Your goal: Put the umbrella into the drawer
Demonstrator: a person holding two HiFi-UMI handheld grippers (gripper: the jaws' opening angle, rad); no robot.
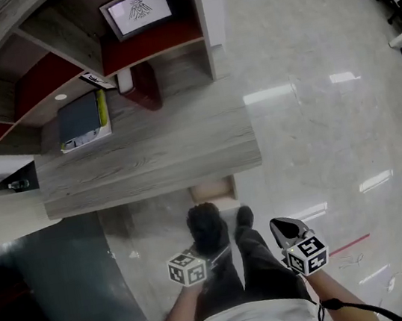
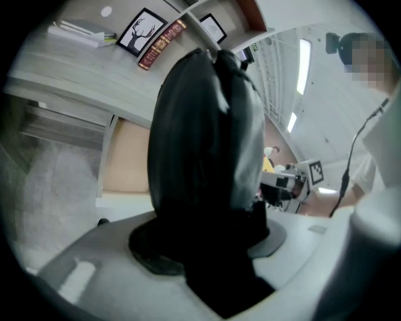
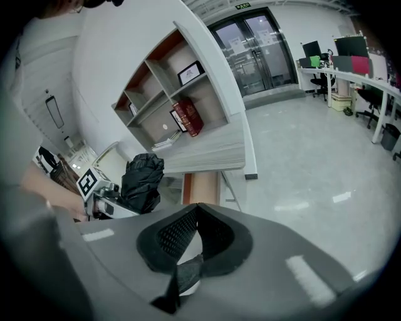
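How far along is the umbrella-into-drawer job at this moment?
Done: the drawer under the desk stands open, and the left gripper is clamped on the folded umbrella. In hand: the umbrella is outside the drawer. Left: place it inside and release.

Head view looks steeply down; both gripper views, low, face the drawer [image 1: 211, 190]

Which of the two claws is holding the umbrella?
The left claw: it is shut on the black folded umbrella, while the right claw is closed with nothing in it.
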